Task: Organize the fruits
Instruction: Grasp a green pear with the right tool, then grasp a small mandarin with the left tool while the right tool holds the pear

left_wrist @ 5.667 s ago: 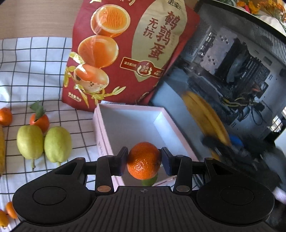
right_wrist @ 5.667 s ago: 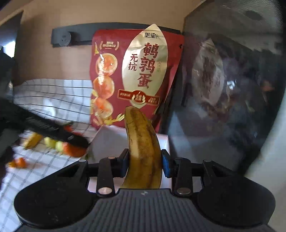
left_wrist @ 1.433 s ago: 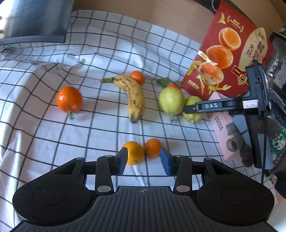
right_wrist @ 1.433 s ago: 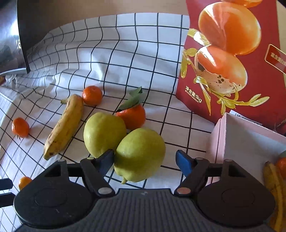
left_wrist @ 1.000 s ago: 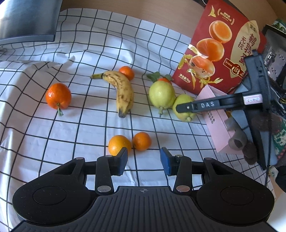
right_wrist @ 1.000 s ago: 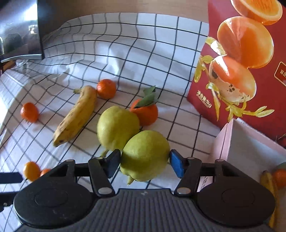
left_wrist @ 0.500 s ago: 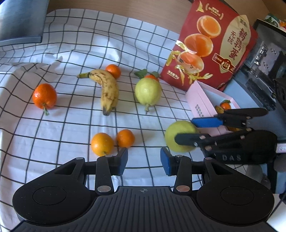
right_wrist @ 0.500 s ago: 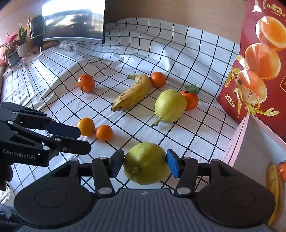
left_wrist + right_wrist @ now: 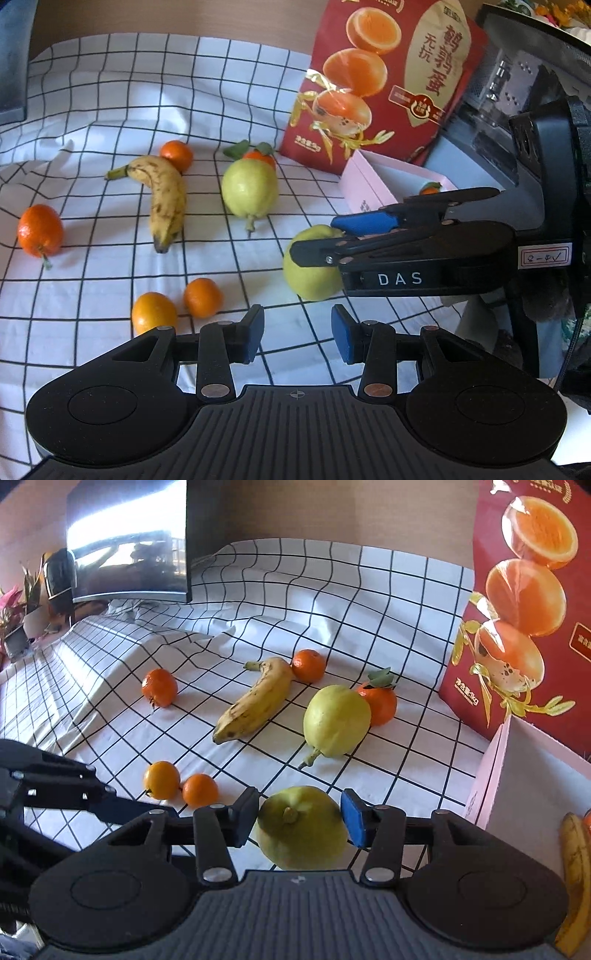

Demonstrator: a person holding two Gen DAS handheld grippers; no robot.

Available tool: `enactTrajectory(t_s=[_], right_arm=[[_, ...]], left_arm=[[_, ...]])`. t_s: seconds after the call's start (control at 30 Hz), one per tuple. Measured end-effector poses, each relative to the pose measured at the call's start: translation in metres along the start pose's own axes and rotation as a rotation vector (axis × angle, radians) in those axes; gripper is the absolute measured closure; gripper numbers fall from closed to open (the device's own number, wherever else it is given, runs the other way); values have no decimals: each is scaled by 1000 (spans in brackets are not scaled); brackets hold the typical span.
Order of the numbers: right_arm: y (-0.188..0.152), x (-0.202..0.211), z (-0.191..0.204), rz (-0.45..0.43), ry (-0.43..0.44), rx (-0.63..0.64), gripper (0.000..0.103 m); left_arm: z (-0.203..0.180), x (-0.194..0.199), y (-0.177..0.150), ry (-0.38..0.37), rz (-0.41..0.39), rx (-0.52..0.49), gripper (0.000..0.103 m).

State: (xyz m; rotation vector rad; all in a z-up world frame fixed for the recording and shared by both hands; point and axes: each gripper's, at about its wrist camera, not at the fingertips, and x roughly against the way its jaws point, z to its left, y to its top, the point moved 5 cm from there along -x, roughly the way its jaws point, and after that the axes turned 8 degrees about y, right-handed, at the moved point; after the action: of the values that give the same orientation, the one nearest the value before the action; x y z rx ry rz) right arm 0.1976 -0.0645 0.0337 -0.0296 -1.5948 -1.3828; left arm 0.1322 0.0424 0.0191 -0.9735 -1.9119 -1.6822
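Both views sit just behind their own jaws and look steeply down and forward over the checked cloth (image 9: 110, 92). The left wrist view faces the red bag (image 9: 388, 74) at upper right and shows the right gripper (image 9: 314, 243) entering from the right edge. The right wrist view looks from that side, with the left gripper (image 9: 140, 806) at lower left. Both share the banana (image 9: 258, 701), the pear (image 9: 249, 188) and the pink box (image 9: 369, 192).

Fruits lying scattered on the checked cloth

A green guava (image 9: 303, 827) is sitting clamped off the cloth; another guava (image 9: 249, 190), a spotted banana (image 9: 166, 201) and several small oranges (image 9: 201, 297) are lying loose, near a pink box (image 9: 373, 184).
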Motion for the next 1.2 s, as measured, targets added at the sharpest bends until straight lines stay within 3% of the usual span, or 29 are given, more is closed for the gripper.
enactTrajectory(t_s=[0.23,0.4,0.73,0.87,1.0,1.2], right_arm=[[-7,-5,-4,-20,4,-40,44],[-15,-13,4,-5,-33,23,41],[-17,-22,10,22,-86,73,45],[-20,-1,19,0,-51,59,45],[-25,27,30,-33,-34,51,45],[-51,58,33,-34,-41,-9,45]], left_arm=[[11,0,-2,20,10,18,59],[22,2,-7,40,22,34,59],[42,12,-16,109,21,81,59],[52,14,-9,209,-3,72,59],[57,3,-2,280,26,13,59],[64,-14,2,317,45,34,59]])
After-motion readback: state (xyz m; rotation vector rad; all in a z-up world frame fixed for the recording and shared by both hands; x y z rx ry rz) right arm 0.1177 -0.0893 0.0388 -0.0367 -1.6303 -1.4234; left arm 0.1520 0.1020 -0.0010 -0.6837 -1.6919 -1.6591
